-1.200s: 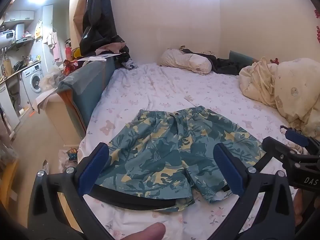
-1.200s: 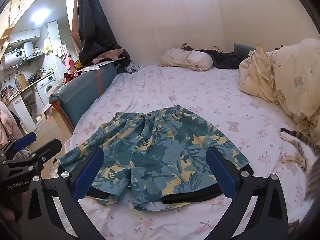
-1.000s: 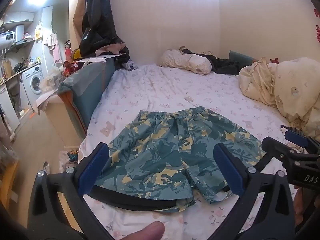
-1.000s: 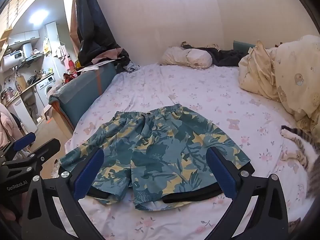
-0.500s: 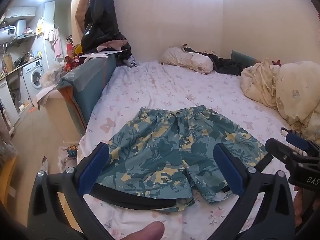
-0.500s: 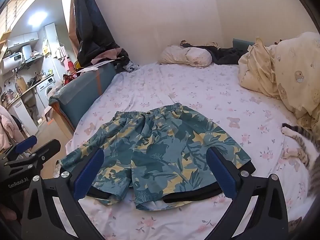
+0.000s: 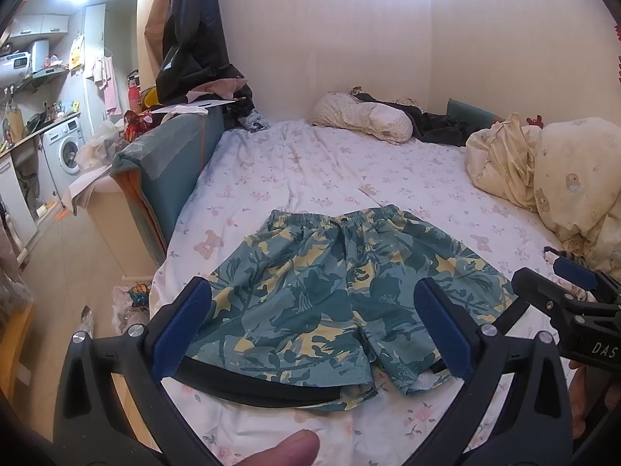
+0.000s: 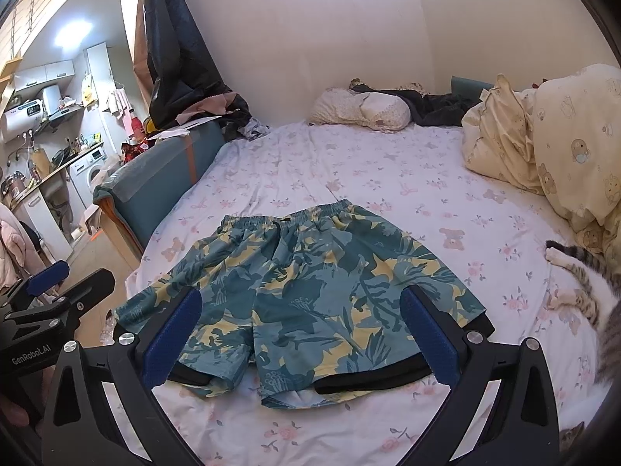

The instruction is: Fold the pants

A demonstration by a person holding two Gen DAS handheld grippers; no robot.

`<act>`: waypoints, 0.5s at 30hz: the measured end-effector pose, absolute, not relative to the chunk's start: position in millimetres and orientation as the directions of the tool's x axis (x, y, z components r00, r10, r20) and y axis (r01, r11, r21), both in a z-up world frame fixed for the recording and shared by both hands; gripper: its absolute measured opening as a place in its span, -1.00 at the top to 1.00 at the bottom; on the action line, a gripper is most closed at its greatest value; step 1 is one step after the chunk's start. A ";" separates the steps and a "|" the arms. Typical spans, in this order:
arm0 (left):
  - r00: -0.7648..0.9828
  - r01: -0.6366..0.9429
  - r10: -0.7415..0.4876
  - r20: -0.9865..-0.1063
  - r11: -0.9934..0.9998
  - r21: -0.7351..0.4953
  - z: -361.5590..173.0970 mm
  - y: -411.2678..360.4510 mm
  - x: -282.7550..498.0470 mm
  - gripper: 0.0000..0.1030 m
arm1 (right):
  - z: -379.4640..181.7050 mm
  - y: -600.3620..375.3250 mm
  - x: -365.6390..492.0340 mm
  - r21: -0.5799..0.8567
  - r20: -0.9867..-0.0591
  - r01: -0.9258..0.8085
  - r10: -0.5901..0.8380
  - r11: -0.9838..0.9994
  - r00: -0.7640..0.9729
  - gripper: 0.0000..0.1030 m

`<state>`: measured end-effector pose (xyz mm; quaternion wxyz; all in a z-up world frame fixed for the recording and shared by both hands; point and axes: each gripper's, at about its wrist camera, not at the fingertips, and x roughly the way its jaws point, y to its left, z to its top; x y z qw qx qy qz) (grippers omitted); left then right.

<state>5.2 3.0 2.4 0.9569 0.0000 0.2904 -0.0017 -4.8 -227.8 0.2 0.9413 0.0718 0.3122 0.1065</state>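
Note:
A pair of teal and yellow floral shorts lies flat on the bed, waistband away from me, leg hems with black trim toward me. It also shows in the right wrist view. My left gripper is open and empty, held above the near hem. My right gripper is open and empty, also above the near hem. The right gripper shows at the right edge of the left wrist view. The left gripper shows at the left edge of the right wrist view.
The bed sheet is white with pink flowers. A cream duvet is piled at the right. A pillow lies at the far end. A cat lies at the right edge. A teal headboard borders the left side.
Both grippers have drifted slightly; the view has tilted up a little. The shorts have not moved. The cat's paw has shifted a little.

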 end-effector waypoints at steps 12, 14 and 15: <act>0.833 0.003 -0.003 -0.553 1.000 -0.001 0.6 2.5 3.5 -0.99 | -2.5 -227.8 -2.3 0.203 -0.573 -0.156 0.246 0.967 0.781 -1.00; 0.834 0.003 -0.004 -0.552 1.000 -0.002 0.8 2.0 3.3 -0.99 | -1.4 -228.6 -3.4 0.202 -0.572 -0.156 0.246 0.967 0.782 -1.00; 0.833 0.002 -0.002 -0.554 1.000 -0.001 1.0 2.3 3.9 -0.99 | -0.5 -229.1 -5.1 0.201 -0.572 -0.156 0.245 0.967 0.783 -1.00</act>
